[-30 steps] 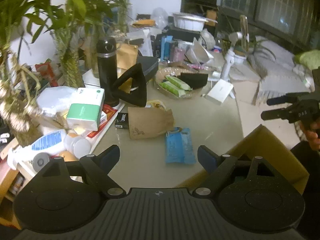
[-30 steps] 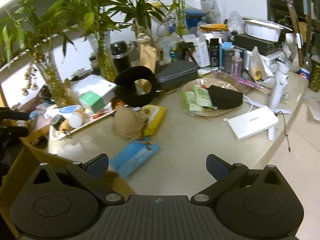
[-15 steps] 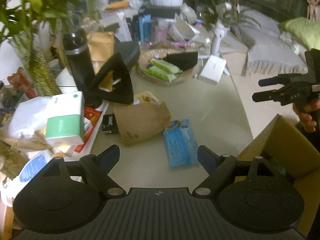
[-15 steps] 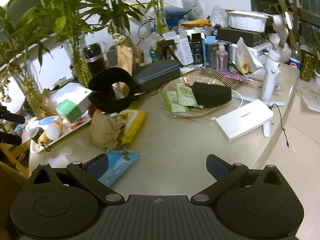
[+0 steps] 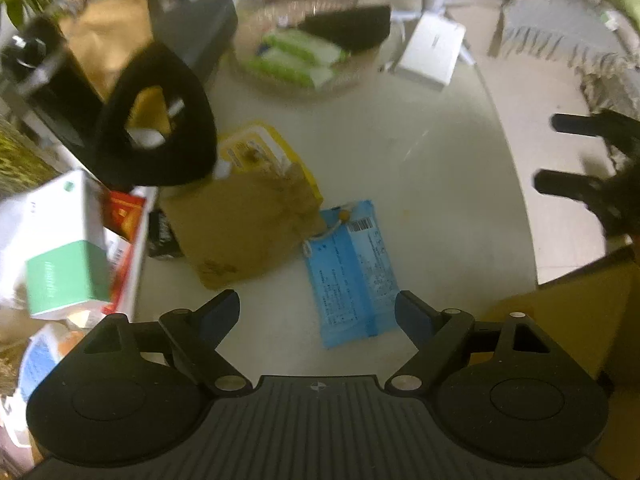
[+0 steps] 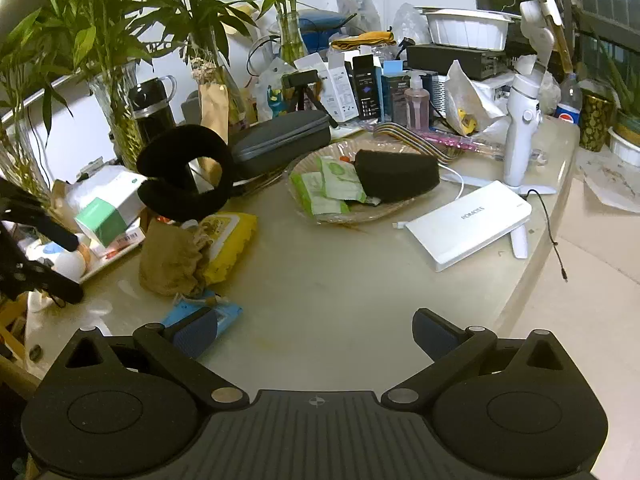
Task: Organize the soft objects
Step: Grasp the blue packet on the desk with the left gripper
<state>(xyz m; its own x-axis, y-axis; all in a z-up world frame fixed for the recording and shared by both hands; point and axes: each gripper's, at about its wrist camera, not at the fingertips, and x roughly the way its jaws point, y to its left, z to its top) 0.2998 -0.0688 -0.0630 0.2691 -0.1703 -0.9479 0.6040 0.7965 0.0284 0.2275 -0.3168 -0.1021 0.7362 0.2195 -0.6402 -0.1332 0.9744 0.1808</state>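
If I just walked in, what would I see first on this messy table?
Probably the big black neck pillow, standing up at the table's left side like a fuzzy ring. Next, the bright blue packet lying flat near the front edge, right ahead of the open left gripper, beside a crumpled brown pouch resting on a yellow packet.

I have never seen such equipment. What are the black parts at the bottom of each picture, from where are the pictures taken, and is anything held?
A person holds one two-finger gripper in each hand, and each carries a camera looking forward along its fingers. The black parts are the left gripper and the right gripper. Both are open and hold nothing. On the table lie a blue packet, a brown pouch, a yellow packet, a black neck pillow and a white power bank. A cardboard box stands at the table's edge.
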